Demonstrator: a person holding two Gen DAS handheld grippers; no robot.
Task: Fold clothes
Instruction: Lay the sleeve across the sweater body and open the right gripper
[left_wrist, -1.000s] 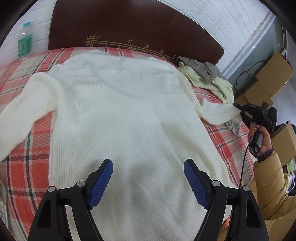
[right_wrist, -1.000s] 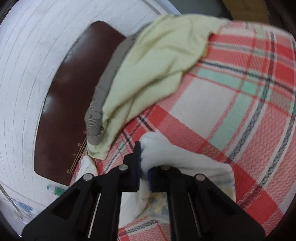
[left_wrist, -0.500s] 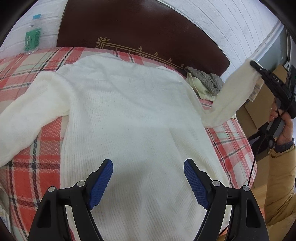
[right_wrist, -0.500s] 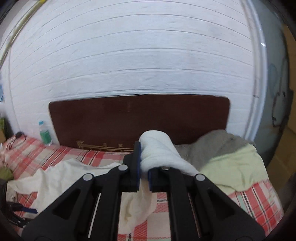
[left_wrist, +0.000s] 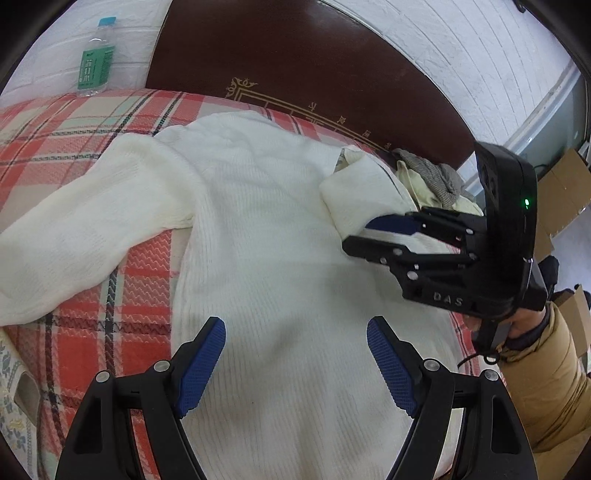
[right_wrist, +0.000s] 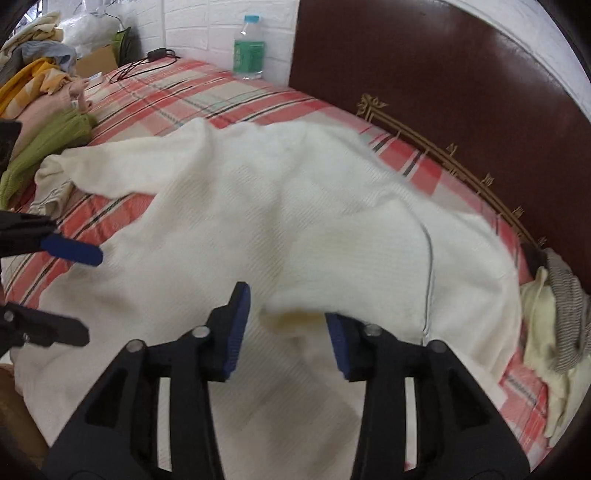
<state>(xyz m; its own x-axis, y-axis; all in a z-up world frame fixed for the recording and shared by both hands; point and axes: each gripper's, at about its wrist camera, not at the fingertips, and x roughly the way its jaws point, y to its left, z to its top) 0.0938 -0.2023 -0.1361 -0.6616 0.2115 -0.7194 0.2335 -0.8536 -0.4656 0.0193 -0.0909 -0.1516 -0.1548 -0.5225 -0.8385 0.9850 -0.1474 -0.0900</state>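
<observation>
Over the white sweater (left_wrist: 266, 236) on the bed (left_wrist: 74, 147): with both tools apart, right tool (right_wrist: 286, 325) releasing the sleeve (left_wrist: 354, 199), lay it flat.

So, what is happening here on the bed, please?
A person with a gripper in each hand is folding a white sweater spread on a plaid bed. One sleeve is laid across the sweater's body, and the right gripper is open just above it. The left gripper hovers open over the hem. The other sleeve lies stretched out to the side, not yet folded.
</observation>
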